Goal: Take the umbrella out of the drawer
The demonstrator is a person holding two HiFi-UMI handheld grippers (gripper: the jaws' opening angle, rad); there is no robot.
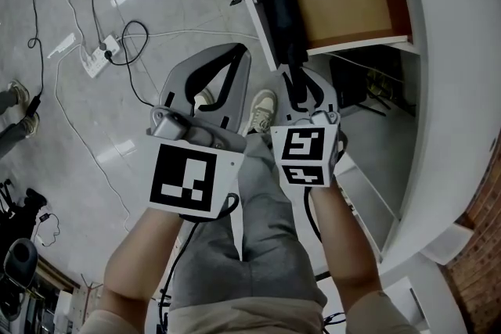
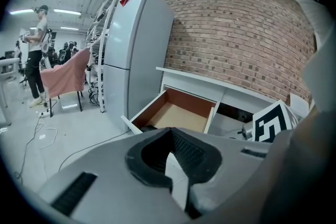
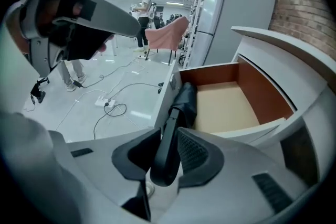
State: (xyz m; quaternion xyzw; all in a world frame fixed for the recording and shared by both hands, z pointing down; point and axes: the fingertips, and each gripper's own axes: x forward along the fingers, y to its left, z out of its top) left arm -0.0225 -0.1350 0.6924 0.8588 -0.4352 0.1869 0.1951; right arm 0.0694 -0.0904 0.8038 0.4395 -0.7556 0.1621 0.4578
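Black folded umbrella (image 3: 185, 103) lying in the open drawer (image 3: 231, 107).
Its long axis is laid along one side wall, the handle pointed out over the front edge, where it is clamped by the right tongs (image 3: 169, 129); the left tongs (image 2: 169, 131) are pressed together, empty.

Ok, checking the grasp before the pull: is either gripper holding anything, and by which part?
The right gripper grips the umbrella by its handle end; the left gripper holds nothing.
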